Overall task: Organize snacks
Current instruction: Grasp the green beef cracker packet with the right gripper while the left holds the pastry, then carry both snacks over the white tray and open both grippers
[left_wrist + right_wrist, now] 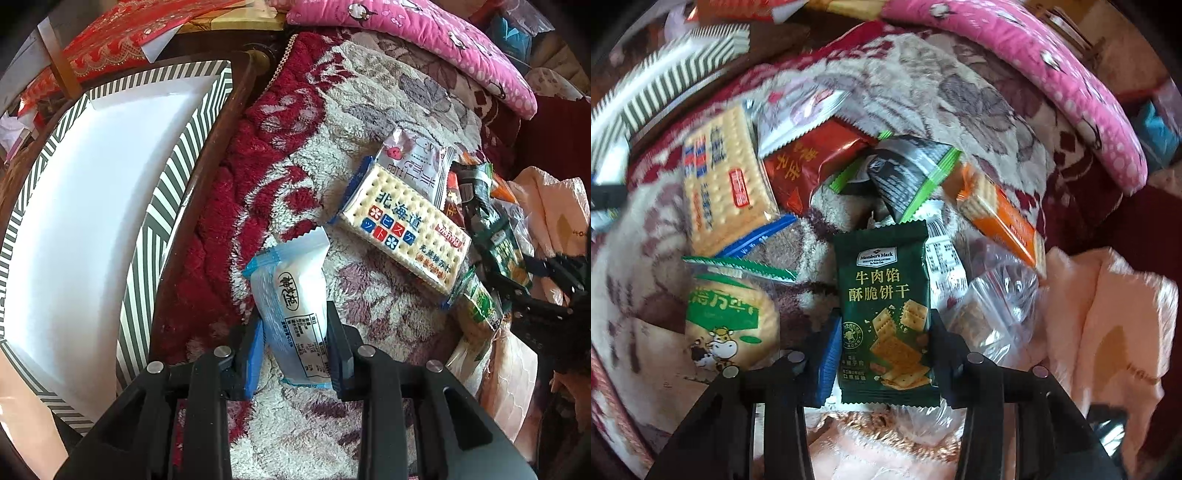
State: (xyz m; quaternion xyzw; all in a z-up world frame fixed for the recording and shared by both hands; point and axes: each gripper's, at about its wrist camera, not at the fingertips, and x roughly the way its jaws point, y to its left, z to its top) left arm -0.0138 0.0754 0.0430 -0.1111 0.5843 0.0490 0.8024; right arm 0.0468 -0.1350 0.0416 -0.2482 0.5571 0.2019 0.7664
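My left gripper (293, 317) is shut on a white and blue snack packet (291, 295), held above the floral blanket (332, 122). A striped box with a white inside (92, 206) lies to its left. My right gripper (884, 325) is shut on a dark green cracker packet (886, 314). The right gripper also shows in the left wrist view (517, 291), holding that green packet (504, 254). A snack pile lies behind: a long cracker pack (402, 232) (720, 177), a red packet (809, 166), a black and green packet (905, 170), an orange cracker pack (1001, 218), a round biscuit pack (727, 317).
A pink cushion (424, 40) (1034, 62) lies at the back. A dark wooden rail (207, 173) separates the striped box from the blanket. A pale plastic bag (1108, 314) and a clear bag (997, 295) lie at the right. Red paper (122, 40) sits behind the box.
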